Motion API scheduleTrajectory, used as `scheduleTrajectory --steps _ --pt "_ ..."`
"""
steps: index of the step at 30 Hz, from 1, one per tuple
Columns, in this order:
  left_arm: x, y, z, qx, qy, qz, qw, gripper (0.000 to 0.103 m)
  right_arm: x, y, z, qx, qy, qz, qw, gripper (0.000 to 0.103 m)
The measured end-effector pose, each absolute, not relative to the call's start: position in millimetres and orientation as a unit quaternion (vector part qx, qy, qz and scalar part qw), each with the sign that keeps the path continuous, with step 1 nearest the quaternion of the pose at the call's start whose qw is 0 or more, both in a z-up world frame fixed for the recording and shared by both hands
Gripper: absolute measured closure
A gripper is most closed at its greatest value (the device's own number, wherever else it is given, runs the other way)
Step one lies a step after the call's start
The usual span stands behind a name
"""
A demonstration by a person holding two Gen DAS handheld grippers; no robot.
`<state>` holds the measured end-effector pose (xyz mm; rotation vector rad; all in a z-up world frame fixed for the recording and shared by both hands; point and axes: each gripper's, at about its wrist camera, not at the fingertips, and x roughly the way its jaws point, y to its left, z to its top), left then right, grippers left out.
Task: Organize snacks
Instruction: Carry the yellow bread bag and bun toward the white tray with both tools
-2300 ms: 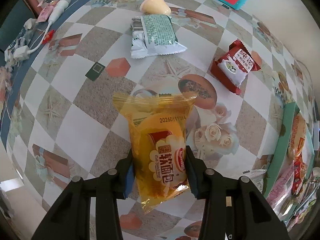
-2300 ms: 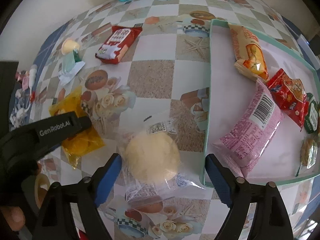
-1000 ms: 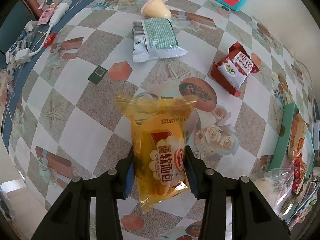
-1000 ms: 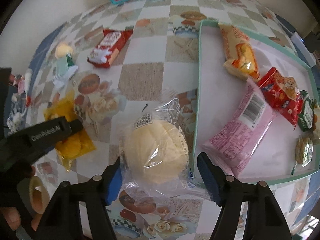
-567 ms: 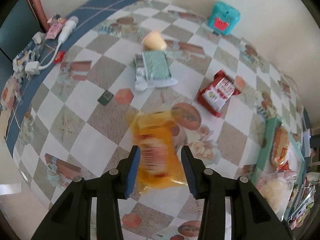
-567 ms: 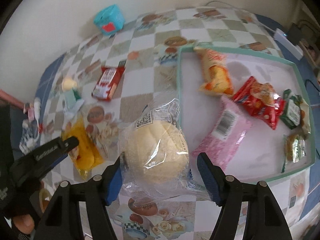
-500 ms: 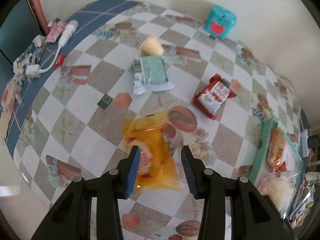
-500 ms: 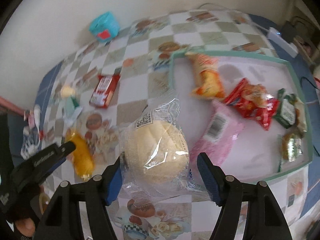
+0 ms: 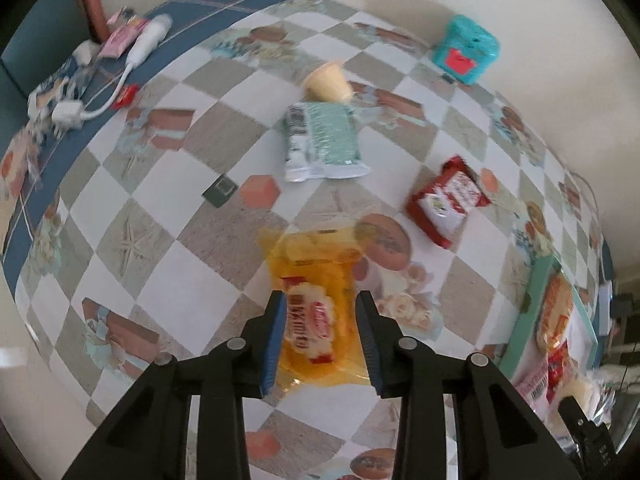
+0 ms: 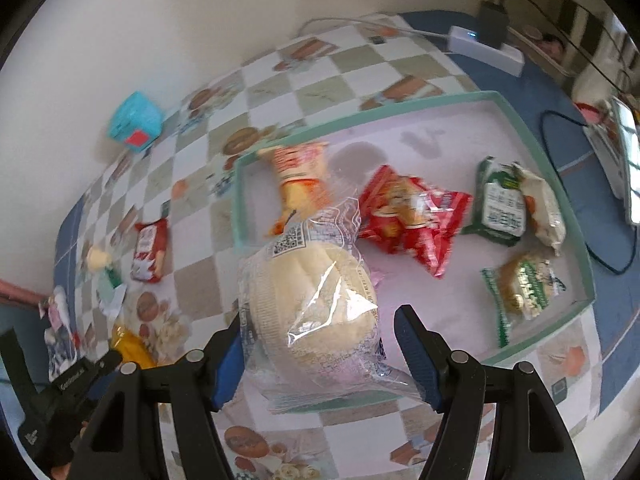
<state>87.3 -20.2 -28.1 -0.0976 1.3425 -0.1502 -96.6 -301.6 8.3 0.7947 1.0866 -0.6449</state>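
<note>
Surface (image 9: 168, 272): open checkered area left of the yellow bread pack (image 9: 316, 312); teal tray (image 10: 552, 176) rim at the right edge. Tray holds an orange bread pack (image 10: 298, 176), red snack bag (image 10: 412, 212), green packets (image 10: 500, 208); centre floor free. Left gripper (image 9: 320, 336): pointing steeply down, jaws closing on the yellow pack. Right gripper (image 10: 320, 356): approx. half-width, clamping a clear-wrapped round bun (image 10: 312, 300) over the tray's near-left corner.

Both hand-held grippers: left (image 9: 320, 336), right (image 10: 318, 354), black plastic arms w/ silver screws, blue ribbed pads.
</note>
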Motion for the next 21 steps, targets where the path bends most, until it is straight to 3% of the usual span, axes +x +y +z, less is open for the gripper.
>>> scheduleTrajectory --steps 3,5,6,7,12,14,16,21 --pt "87.3 -21.3 -34.3 -0.042 0.628 -0.068 0.774 0.065 -104.9 -312.5 5.8 0.377 0.489 -0.304 0.726 0.031" --pt "87.7 -26.3 -37.4 -0.033 0.629 -0.070 0.774 0.049 -108.1 -316.2 4.5 0.381 0.488 -0.310 0.722 0.031" --pt "87.9 -29.4 -40.3 -0.030 0.629 -0.074 0.773 0.035 -109.2 -317.5 4.0 0.383 0.487 -0.312 0.720 0.031" --pt "88.6 -32.1 -43.4 -0.026 0.631 -0.075 0.772 0.033 -109.9 -318.3 3.5 0.386 0.487 -0.312 0.719 0.031" --pt "90.7 -41.2 -67.1 0.020 0.648 -0.051 0.760 0.034 -109.1 -316.9 3.1 0.387 0.487 -0.306 0.720 0.031" --pt "91.2 -40.8 -73.1 0.020 0.655 -0.046 0.754 0.041 -109.0 -316.9 2.5 0.389 0.488 -0.306 0.719 0.031" --pt "90.6 -41.7 -68.8 0.030 0.646 -0.042 0.761 0.056 -109.7 -318.2 1.7 0.392 0.488 -0.306 0.717 0.031" --pt "85.8 -46.7 -62.3 0.021 0.643 -0.059 0.764 0.059 -115.3 -324.6 -0.2 0.405 0.483 -0.313 0.710 0.031"
